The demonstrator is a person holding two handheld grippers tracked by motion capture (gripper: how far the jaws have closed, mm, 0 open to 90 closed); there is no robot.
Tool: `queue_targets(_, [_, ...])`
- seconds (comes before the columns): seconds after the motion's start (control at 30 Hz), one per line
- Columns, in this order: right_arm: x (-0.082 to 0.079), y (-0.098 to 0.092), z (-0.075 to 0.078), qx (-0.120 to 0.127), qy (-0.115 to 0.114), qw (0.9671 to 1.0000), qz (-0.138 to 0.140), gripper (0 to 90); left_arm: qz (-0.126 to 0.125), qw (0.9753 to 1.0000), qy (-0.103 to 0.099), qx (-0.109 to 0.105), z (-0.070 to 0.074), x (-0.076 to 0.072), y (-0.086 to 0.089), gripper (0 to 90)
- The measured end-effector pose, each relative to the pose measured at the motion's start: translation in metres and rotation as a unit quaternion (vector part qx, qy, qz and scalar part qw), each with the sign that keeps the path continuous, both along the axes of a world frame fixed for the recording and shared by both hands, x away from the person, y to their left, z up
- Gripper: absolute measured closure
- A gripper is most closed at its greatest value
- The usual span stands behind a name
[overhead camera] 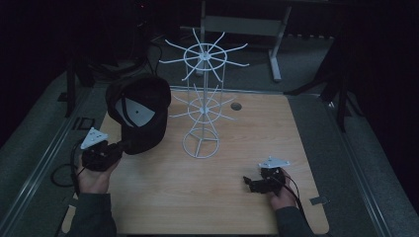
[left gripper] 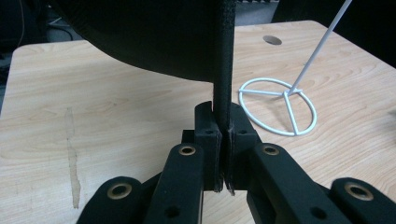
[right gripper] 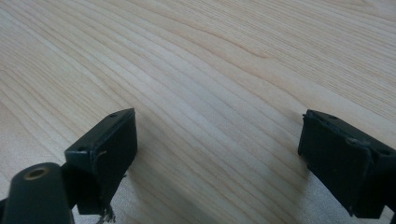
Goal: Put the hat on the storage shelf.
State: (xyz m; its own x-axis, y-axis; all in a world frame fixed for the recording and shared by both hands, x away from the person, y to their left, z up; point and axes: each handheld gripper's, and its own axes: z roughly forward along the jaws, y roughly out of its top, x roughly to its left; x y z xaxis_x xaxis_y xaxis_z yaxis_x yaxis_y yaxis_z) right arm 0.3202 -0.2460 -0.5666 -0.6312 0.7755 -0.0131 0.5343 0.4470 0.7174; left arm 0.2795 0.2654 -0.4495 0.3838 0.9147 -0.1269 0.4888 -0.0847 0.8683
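A black cap [overhead camera: 141, 111] with a white inner lining hangs above the table's left side, held by its brim. My left gripper [overhead camera: 120, 145] is shut on that brim; in the left gripper view the brim's edge [left gripper: 223, 70] stands upright between the closed jaws of the left gripper [left gripper: 223, 135]. A white wire display stand [overhead camera: 202, 94] with two tiers of radiating hooks rises at the table's middle, just right of the cap; its ring base [left gripper: 278, 106] lies ahead. My right gripper [overhead camera: 249, 183] rests low at the front right, open, and the right gripper [right gripper: 217, 140] frames bare wood.
The wooden table [overhead camera: 207, 197] has a round cable hole [overhead camera: 235, 106] near its far edge. A grey metal frame [overhead camera: 247, 24] stands behind the table on dark floor. A small metal bracket [overhead camera: 318, 200] sits at the front right edge.
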Motion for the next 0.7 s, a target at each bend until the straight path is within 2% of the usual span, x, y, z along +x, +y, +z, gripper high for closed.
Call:
queue_targets(0.47, [0.0,0.0,0.0,0.001,0.001,1.0,-0.001,11.7,0.006,0.9998,-0.018,0.004,0.013,0.0,-0.004,86.6])
queue_targets(0.7, [0.0,0.0,0.0,0.001,0.001,1.0,-0.001,11.7,0.016,0.9995,-0.028,0.003,0.018,-0.001,-0.005,86.6])
